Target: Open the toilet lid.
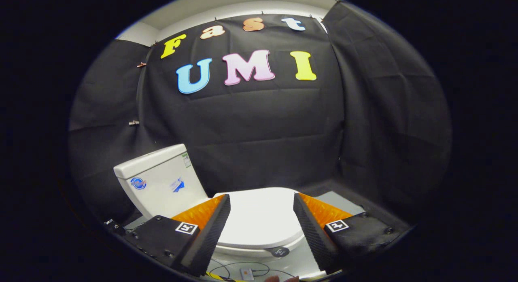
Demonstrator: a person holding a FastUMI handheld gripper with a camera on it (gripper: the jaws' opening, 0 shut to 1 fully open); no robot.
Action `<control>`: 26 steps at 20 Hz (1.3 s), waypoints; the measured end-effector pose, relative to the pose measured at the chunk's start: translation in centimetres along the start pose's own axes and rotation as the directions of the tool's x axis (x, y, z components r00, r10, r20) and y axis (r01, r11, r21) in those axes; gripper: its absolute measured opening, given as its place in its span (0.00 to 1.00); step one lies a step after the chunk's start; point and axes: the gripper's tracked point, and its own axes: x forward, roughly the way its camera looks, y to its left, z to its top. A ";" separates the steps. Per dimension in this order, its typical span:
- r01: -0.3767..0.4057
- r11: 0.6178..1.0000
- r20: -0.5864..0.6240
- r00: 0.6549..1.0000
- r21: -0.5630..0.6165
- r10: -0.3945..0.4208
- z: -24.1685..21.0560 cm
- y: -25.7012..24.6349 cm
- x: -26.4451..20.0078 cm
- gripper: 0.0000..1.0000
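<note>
Toilet lid (261, 217) is down flat on the bowl, lying just ahead of and below our gripper (262, 221); we see it through the gap between the two fingers, which stand wide apart and grip nothing. Its long axis runs from the tank (160, 183), back-left of the left finger, toward the front rim nearest us and a bit right; so the hinge sits at the tank end and the free edge is the near one, low between the fingers. We judge the lift has to start at that near front lip; we're above it now, not under it, no contact visible. Hard to make out: the seam between lid and seat is thin and part-covered by both fingers; the hinge is hidden behind the left finger; a small dark tag (279, 251) sits at the front rim; cables and a small box (246, 273) lie on the floor below, cut off.
</note>
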 end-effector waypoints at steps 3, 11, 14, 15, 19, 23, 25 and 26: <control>0.009 0.994 -0.092 0.996 0.104 0.001 -3.7 -2.0 0.8 0.99; 0.065 0.928 -0.285 0.957 0.368 0.046 -11.5 -6.5 2.3 0.99; 0.081 0.858 -0.341 0.933 0.507 0.114 -14.1 -7.1 3.1 0.99; 0.091 0.836 -0.362 0.923 0.540 0.133 -15.0 -7.3 3.3 0.99; 0.140 0.743 -0.414 0.888 0.655 0.198 -17.8 -8.2 4.4 0.99; 0.156 0.683 -0.439 0.859 0.714 0.263 -20.0 -8.1 5.0 0.99; 0.158 0.654 -0.439 0.851 0.740 0.290 -20.8 -7.9 5.5 0.97; 0.164 0.637 -0.437 0.849 0.753 0.297 -21.3 -7.9 5.8 0.98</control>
